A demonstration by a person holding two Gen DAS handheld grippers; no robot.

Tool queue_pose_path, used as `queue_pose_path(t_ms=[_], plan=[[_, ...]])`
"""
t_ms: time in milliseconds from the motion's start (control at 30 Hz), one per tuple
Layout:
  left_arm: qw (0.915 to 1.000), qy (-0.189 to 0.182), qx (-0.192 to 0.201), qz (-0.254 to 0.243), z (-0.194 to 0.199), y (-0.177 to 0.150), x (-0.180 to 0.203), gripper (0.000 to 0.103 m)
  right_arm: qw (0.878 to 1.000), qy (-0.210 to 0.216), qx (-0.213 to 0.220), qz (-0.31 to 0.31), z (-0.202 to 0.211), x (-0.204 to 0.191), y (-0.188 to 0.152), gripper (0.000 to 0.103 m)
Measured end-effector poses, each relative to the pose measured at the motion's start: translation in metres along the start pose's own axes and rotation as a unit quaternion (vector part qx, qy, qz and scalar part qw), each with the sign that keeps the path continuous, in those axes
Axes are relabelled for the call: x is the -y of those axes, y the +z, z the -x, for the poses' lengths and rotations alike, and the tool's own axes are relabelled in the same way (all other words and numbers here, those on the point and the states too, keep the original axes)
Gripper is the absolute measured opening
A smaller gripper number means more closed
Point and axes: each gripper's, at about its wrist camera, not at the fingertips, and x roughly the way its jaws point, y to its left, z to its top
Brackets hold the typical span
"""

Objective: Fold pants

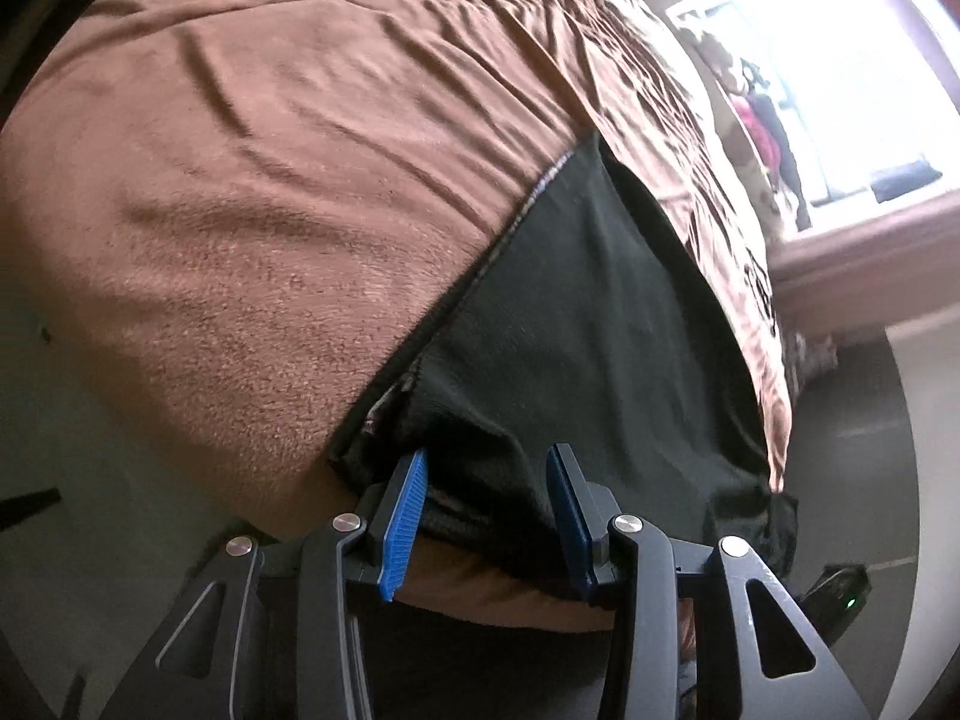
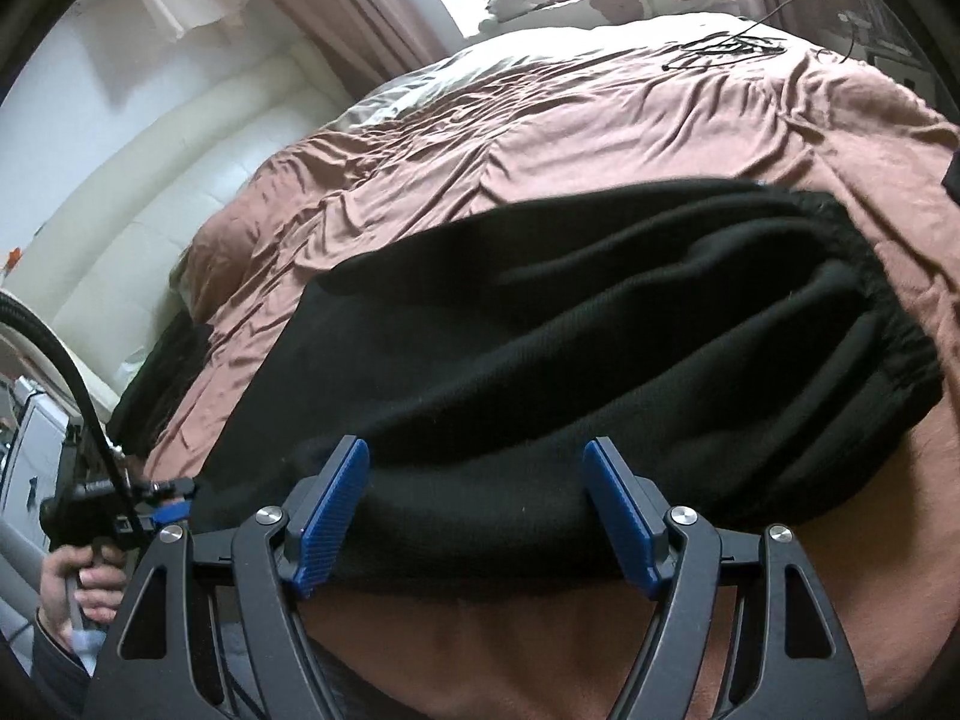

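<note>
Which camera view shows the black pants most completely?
The right wrist view: the black pants lie folded on the brown bedspread, nearly all visible. The left wrist view shows only one end, close up.

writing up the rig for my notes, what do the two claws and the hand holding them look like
Both the left claw and the right claw have black angular linkages with silver round pivot caps and ribbed blue pads. In the right wrist view, a hand grips a black handle with a black corrugated cable; a dark sleeve cuff shows.
</note>
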Motion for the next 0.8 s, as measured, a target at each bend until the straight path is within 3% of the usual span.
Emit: queue_pose_path(t_ms=[67,133,200,267,500,800], plan=[[0.9999,0.002,0.012,0.012,0.0,-0.001,-0.001,0.044,1.0,-0.001,-0.002,0.003,-0.003,-0.003,0.0,0.073],[0.9993,0.008,0.024,0.027,0.0,-0.001,-0.004,0.037,1.0,0.001,0.003,0.01,-0.004,-0.009,-0.001,0.073],[0.9984,0.03,0.034,0.034,0.0,-0.002,-0.006,0.011,1.0,-0.006,-0.008,0.018,-0.011,-0.012,-0.004,0.073],[0.9978,0.037,0.04,0.039,0.002,-0.004,-0.012,0.004,1.0,-0.005,-0.016,0.015,-0.013,-0.011,-0.004,0.073],[0.997,0.021,0.067,0.034,0.027,-0.017,-0.021,0.003,1.0,-0.006,-0.018,0.017,-0.015,-0.011,-0.002,0.073],[0.9979,-0.007,0.054,0.036,0.027,-0.023,-0.029,0.004,0.999,-0.029,-0.029,0.022,-0.017,-0.013,-0.007,0.073]])
